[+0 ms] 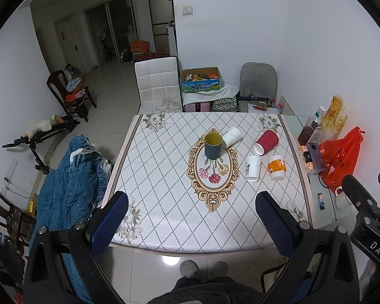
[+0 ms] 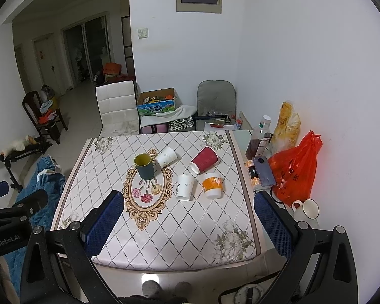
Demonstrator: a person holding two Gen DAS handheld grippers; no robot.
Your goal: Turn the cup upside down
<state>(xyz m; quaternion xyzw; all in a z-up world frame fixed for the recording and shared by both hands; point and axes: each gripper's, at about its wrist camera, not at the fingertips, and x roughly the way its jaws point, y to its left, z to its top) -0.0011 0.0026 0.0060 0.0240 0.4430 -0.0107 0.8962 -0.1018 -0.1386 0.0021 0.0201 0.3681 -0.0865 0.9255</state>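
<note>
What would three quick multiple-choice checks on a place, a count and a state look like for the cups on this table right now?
1. Where does the dark cup with the yellow inside stand?
A. on the oval flower medallion
B. on the floor
C. on the white chair

2. How many cups are on the patterned tablecloth?
A. two
B. five
C. eight

3. How does the red cup rest?
A. upright
B. stacked in another cup
C. on its side

Answers: 1 A, its base sits on the medallion's upper part. 2 B, dark, red, orange-banded and two white. 3 C, its white rim faces sideways.
</note>
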